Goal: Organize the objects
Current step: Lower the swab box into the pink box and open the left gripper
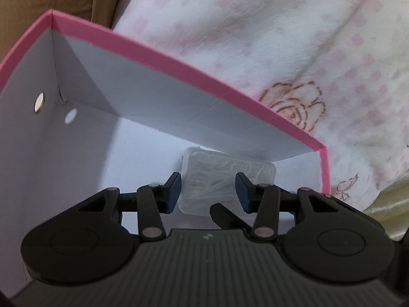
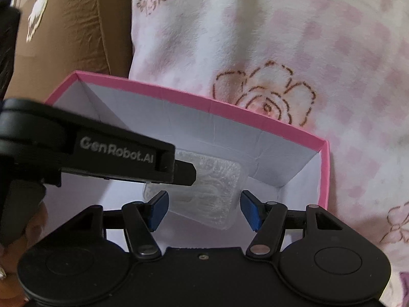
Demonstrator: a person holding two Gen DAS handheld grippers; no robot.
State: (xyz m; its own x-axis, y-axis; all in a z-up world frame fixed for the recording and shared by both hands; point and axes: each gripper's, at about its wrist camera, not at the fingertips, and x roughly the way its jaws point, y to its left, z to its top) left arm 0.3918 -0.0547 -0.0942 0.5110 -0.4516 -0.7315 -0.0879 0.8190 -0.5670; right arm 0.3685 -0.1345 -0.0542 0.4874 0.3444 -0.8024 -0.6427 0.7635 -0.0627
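A pink box (image 1: 163, 56) with white inside walls lies open on a bed; it also shows in the right wrist view (image 2: 255, 117). A clear plastic case (image 1: 225, 168) lies flat on the box floor, also seen from the right wrist (image 2: 217, 186). My left gripper (image 1: 208, 192) is open, inside the box just above the case, touching nothing. My right gripper (image 2: 204, 208) is open above the same case, fingers (image 2: 251, 209) either side of it. The left gripper's body (image 2: 102, 153) crosses the right wrist view from the left.
A white blanket with pink checks and rose outlines (image 1: 294, 107) lies under and behind the box, also in the right wrist view (image 2: 268, 102). A brown cushion (image 2: 64, 25) sits at the back left. A magnet disc (image 1: 39, 102) is on the box's left wall.
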